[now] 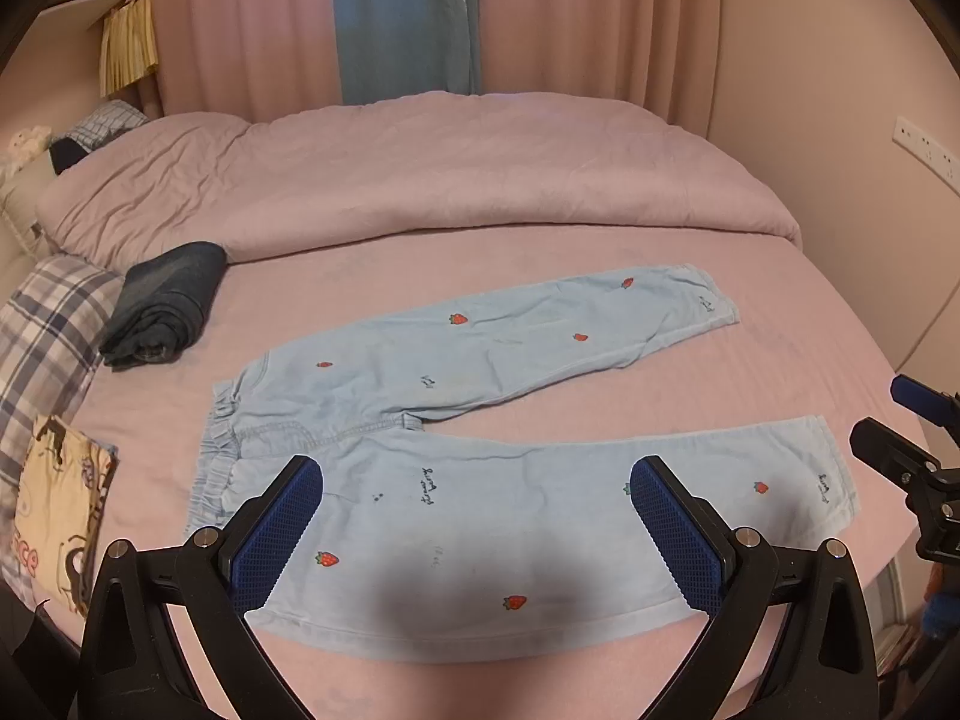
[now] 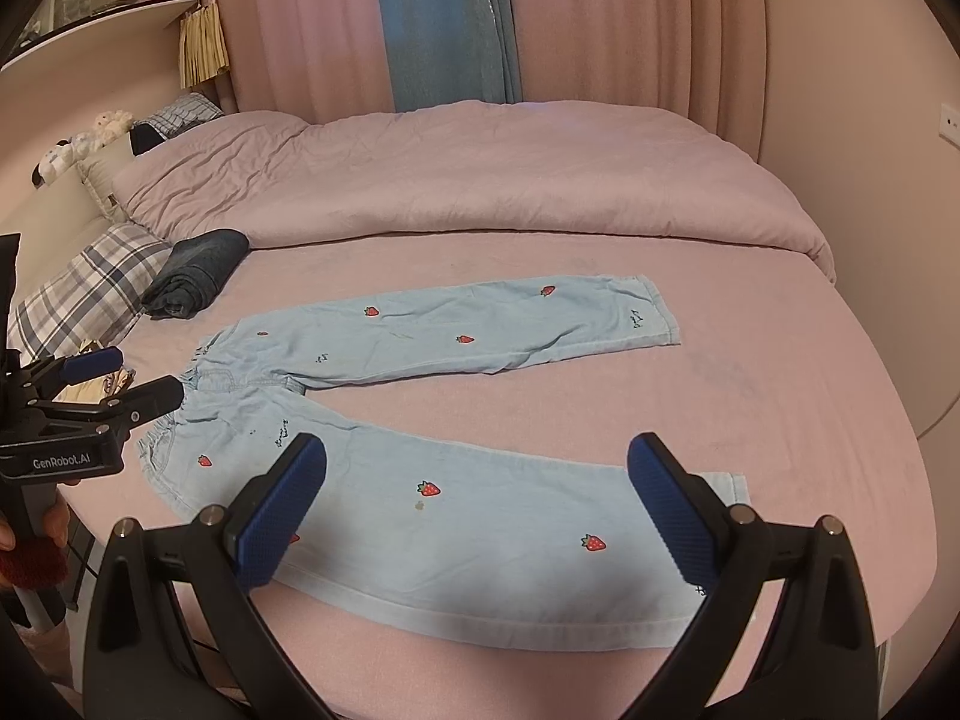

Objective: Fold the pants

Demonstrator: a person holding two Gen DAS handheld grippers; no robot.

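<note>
Light blue pants (image 1: 456, 450) with red strawberry prints lie flat on the pink bed sheet (image 1: 360, 282), legs spread apart toward the right and elastic waistband at the left. They also show in the right wrist view (image 2: 432, 420). My left gripper (image 1: 477, 531) is open and empty, hovering above the near leg by the thigh. My right gripper (image 2: 477, 513) is open and empty above the near leg's lower half. Each gripper shows at the edge of the other's view: the right one (image 1: 900, 438), the left one (image 2: 108, 378).
A folded dark garment (image 1: 168, 300) lies at the back left of the sheet. A plaid pillow (image 1: 48, 324) and a cartoon-print pillow (image 1: 54, 504) lie at the left. A bunched pink duvet (image 1: 420, 180) covers the far half of the bed. Curtains hang behind.
</note>
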